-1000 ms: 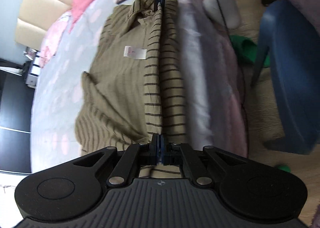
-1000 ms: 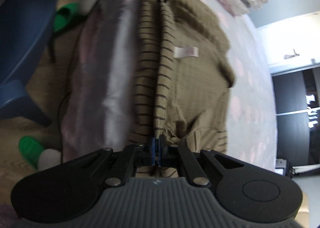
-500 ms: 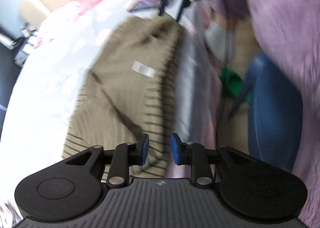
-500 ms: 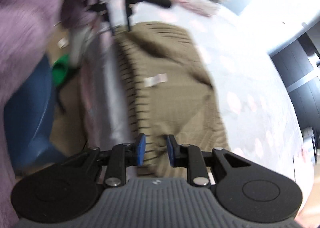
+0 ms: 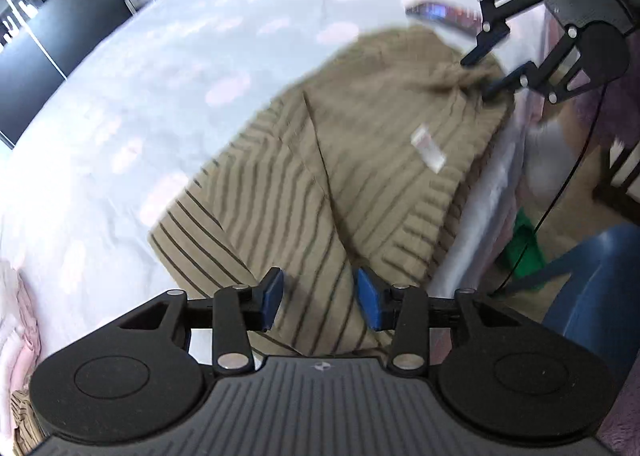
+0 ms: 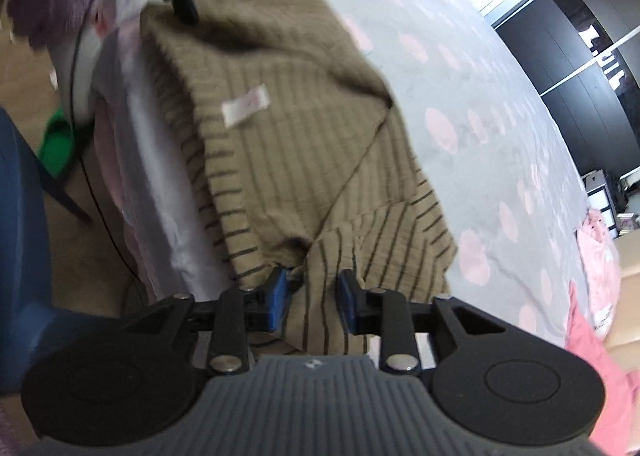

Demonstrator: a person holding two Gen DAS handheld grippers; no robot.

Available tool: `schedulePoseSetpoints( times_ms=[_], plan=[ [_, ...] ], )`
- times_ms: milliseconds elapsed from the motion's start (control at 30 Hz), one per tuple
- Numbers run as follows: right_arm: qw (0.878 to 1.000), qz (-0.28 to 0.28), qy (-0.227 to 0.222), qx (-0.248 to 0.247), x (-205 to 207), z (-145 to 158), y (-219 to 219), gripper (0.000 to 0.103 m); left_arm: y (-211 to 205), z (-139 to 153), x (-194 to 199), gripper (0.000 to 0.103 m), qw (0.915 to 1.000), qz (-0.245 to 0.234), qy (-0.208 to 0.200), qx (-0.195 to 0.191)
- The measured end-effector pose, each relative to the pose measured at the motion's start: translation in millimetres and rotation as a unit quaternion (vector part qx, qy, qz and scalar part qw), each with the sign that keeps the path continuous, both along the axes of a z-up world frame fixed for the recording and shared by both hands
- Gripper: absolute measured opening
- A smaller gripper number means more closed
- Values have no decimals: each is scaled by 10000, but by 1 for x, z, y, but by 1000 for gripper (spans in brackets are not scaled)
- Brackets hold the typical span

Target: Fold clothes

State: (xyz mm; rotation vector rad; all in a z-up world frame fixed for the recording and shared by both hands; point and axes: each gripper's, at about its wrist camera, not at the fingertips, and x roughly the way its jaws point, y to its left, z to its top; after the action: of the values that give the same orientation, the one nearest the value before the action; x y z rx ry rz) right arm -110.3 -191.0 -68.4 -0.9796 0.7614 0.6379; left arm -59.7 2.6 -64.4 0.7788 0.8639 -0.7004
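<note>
A bed (image 5: 132, 104) with a pale, pink-dotted sheet is seen under a tan striped sweater (image 5: 360, 160), which is laid folded near the bed's edge with 1 white label (image 6: 245, 107) showing. The left gripper (image 5: 318, 298) is held over one end of the sweater, its fingers released after just opening, with cloth seen between them but not pressed. The right gripper (image 6: 312, 300) is held at the other end, its fingers having just been closing, parted around a ridge of cloth without clamping it.
</note>
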Motion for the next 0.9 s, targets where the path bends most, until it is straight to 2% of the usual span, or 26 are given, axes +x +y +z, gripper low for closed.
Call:
schedulePoseSetpoints(
  times_ms=[33, 67, 167, 233, 300, 367, 400, 500, 633, 733, 767, 867, 900],
  plan=[
    [10000, 69, -43, -47, -3, -5, 3, 6, -2, -5, -2, 20, 9998, -96, -54, 179],
    [9998, 186, -84, -57, -8, -4, 2, 5, -3, -9, -4, 13, 9991, -193, -108, 359],
    [9982, 572, -45, -196, -22, -9, 4, 5, -5, -15, -12, 8, 9975, -449, -103, 545],
    [9981, 583, 44, -193, -23, -10, 1, 7, -6, -19, -17, 8, 9961, -617, -82, 633],
    [9983, 547, 127, -143, -21, -10, -2, 17, -5, -18, -15, 8, 9963, -598, -99, 614],
    [9987, 454, 214, 132, -13, -4, -2, 28, -3, -11, -12, 10, 9979, -480, -83, 428],
    [9986, 417, 160, 281, -11, 3, -3, 29, 0, -6, -10, 11, 9987, -403, -69, 296],
    [9972, 226, -81, 707, -6, 22, -7, 29, 8, 10, -4, 23, 9997, -91, -78, -229],
    [9887, -575, -138, 1376, 20, 38, -18, 29, 8, 22, 10, 35, 9960, 403, -245, -765],
    [9766, -1226, -91, 1762, 41, 33, -16, 28, -2, 23, 20, 35, 9922, 671, -480, -939],
    [9714, -1439, -75, 1887, 48, 31, -16, 28, -1, 24, 23, 32, 9907, 777, -467, -1019],
    [9603, -1818, 82, 2113, 63, 21, -17, 15, 2, 24, 34, 18, 9848, 1118, -250, -1302],
    [9546, -1941, 251, 2245, 69, 17, -18, 15, 5, 25, 35, 16, 9834, 1184, -148, -1368]
  ],
)
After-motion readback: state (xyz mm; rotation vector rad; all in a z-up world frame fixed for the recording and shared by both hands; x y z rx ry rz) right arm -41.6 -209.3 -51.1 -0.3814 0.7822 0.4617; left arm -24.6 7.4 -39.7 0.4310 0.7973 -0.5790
